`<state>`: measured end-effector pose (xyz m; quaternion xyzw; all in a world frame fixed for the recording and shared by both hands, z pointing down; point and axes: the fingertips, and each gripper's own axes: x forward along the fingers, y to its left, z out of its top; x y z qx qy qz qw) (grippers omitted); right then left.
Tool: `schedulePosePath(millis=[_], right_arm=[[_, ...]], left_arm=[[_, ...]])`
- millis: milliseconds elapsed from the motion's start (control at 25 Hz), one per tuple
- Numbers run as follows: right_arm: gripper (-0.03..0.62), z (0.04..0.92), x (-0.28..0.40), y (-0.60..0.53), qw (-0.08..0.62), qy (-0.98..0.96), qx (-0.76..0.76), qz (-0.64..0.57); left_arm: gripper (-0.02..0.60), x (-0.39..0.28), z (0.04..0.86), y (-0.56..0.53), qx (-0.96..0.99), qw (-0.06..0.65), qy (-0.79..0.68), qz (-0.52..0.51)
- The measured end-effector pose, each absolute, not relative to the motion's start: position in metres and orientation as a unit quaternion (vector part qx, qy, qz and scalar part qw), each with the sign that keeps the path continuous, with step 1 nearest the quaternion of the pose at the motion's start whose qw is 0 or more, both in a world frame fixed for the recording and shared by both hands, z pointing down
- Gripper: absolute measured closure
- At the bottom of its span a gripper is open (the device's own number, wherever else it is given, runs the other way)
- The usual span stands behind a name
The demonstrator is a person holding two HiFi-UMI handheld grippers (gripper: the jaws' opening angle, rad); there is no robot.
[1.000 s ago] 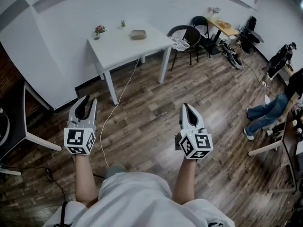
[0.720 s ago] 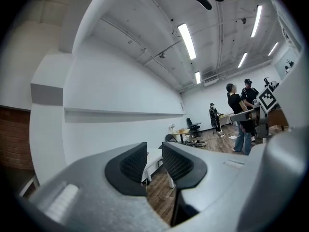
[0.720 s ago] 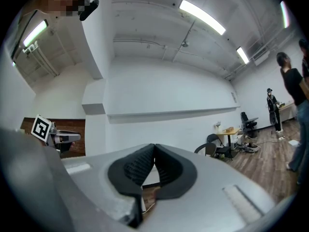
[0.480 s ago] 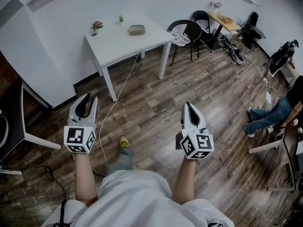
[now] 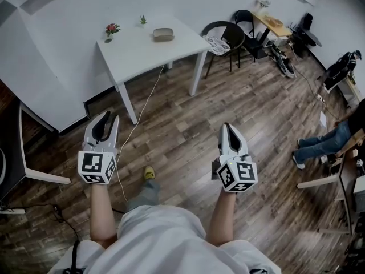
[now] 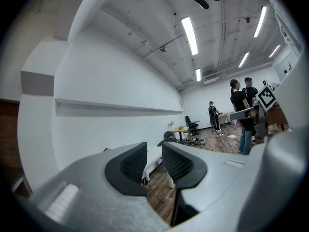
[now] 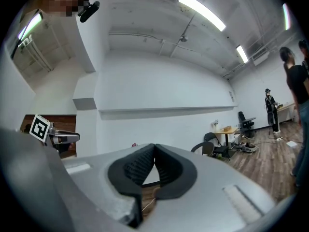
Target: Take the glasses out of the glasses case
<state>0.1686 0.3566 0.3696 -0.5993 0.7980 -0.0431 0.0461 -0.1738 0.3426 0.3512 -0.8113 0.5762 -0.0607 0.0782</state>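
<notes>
Head view: the glasses case (image 5: 163, 34) sits on the white table (image 5: 134, 56), well ahead of both grippers' fingers, so I'd say we're at the approach step. The floor (image 5: 182, 124) between is open, with the table edge facing us. Left gripper view: left gripper (image 6: 153, 159) is open a crack, empty. Right gripper view: right gripper (image 7: 154, 153) is pinched together, empty, and probably needs opening first.

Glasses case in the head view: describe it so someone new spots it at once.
Find the white table by the white wall, ahead of the person. Three small things sit near its far edge: red flowers, a tiny green plant and the glasses case. The case is the rightmost, nearest the black chair: a low, rounded, grey-beige oblong with no foliage.
</notes>
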Motion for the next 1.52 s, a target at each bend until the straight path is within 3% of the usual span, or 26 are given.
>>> schedulePosePath(millis=[760, 1520], right_arm=[[0.591, 0.347, 0.107, 0.157, 0.030, 0.783, -0.620, -0.035], [0.591, 0.345, 0.066, 0.069, 0.018, 0.773, -0.633, -0.025]], left_arm=[[0.474, -0.235, 0.343, 0.129, -0.826, 0.054, 0.560, -0.041], [0.472, -0.272, 0.347, 0.030, -0.840, 0.044, 0.540, -0.031]])
